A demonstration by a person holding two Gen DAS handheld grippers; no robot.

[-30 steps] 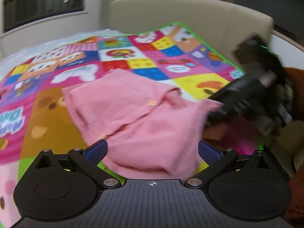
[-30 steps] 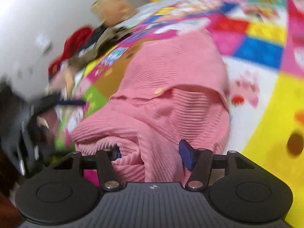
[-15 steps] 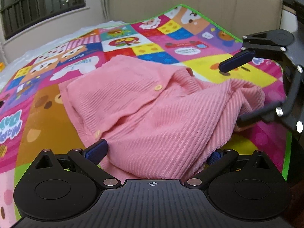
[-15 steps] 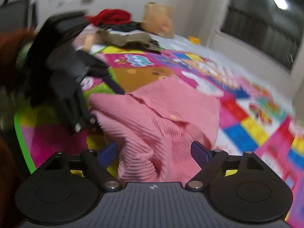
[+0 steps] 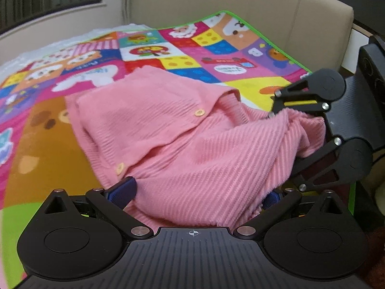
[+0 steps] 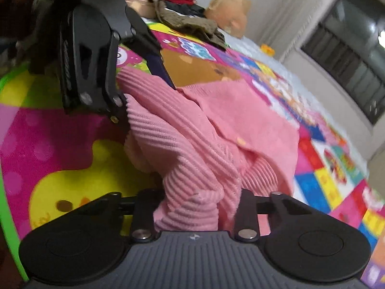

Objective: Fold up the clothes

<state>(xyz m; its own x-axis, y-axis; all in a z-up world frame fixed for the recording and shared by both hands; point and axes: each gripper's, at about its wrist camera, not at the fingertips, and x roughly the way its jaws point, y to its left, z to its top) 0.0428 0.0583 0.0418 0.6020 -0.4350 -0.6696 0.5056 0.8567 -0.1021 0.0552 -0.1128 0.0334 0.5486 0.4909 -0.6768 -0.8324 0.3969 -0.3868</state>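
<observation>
My pink ribbed knit cardigan with pale round buttons (image 5: 182, 130) lies bunched on the bright patchwork play mat with cartoon animals (image 5: 168, 55), its near edge lifted toward both of my tools and its far part flat on the mat.

My left gripper (image 5: 195, 193) has its blue-padded fingers (image 5: 121, 190) spread wide, with a thick fold of the cardigan piled between them. The left pad sits clear of the cloth beside a button (image 5: 119, 168); the right pad is mostly buried under the knit, so I cannot be sure it presses on anything. I read this one as released.

My right gripper (image 6: 197, 204) is closing on a gathered hem of the cardigan (image 6: 192, 168); the ribbed cloth fills the narrow gap between its black fingers and bulges above them, so I take it as clenched on the fabric. From my left camera the same tool (image 5: 312, 125) shows at the right side with pink knit stuffed into its mouth.

Beyond the mat stands a beige padded headboard (image 5: 240, 7). At the far corner in the right view lie a heap of red, black and olive clothes (image 6: 182, 7) and a blurry tan soft toy (image 6: 228, 9).
</observation>
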